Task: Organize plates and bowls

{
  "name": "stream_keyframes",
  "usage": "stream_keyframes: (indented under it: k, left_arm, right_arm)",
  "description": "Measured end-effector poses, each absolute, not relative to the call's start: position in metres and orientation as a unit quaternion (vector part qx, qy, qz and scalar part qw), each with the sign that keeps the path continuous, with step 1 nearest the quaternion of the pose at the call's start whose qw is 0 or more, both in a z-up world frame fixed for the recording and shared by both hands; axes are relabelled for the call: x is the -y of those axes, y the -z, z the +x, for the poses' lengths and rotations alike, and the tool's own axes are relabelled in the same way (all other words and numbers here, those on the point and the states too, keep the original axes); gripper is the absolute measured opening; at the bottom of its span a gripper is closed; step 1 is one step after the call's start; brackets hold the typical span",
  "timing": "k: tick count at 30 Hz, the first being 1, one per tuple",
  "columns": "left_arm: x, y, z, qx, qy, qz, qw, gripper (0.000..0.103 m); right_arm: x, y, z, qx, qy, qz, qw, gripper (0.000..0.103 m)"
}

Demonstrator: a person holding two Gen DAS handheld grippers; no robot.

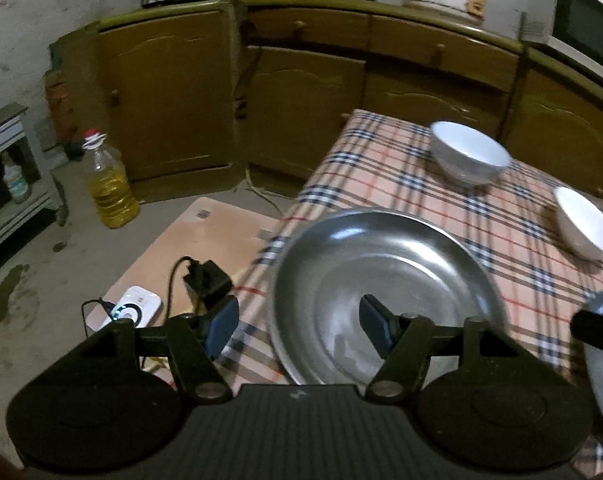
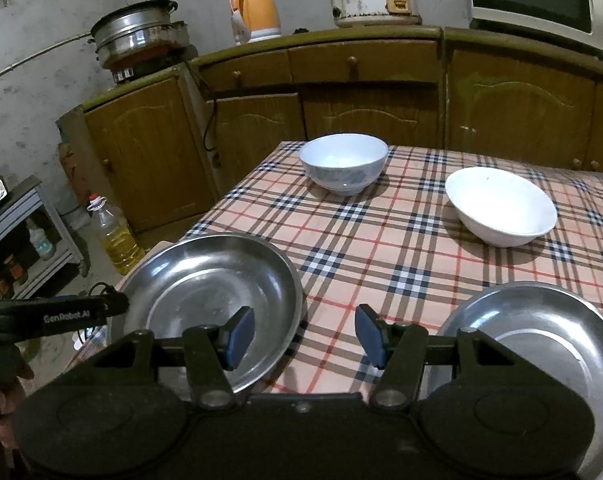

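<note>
Left gripper open and empty, straddling the left steel plate rim at its 9 o'clock, seemingly untouched through blur; right gripper open, right steel plate at 3 o'clock.

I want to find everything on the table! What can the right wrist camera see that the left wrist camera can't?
Only the right wrist view shows the whole second steel plate and the full orange kettle. Only the left wrist view shows the white device and black charger on the board beside the table. Both show the first steel plate, the blue-white bowl, the white bowl, the checked tablecloth and the oil bottle.
</note>
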State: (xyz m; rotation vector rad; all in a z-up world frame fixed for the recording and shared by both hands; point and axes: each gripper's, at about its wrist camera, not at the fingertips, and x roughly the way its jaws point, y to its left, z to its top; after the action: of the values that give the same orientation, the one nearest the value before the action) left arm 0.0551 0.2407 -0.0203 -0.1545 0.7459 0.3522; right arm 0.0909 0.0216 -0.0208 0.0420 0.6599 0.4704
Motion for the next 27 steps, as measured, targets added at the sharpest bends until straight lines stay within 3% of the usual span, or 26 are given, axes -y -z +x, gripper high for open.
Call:
stream_keyframes:
  k: [15,27]
  left_arm:
    - [-0.268,0.044,0.084,-0.380,-0.187,-0.083,0.902,0.065]
    - [-0.270,0.053,0.100,-0.389,-0.170,-0.089,0.901,0.023]
  right_arm:
    - [-0.052,0.053,0.143,-0.365,-0.224,0.042,0.903,0.068]
    - [-0.067,0.077,0.168,-0.401,-0.234,0.065,0.883,0.067]
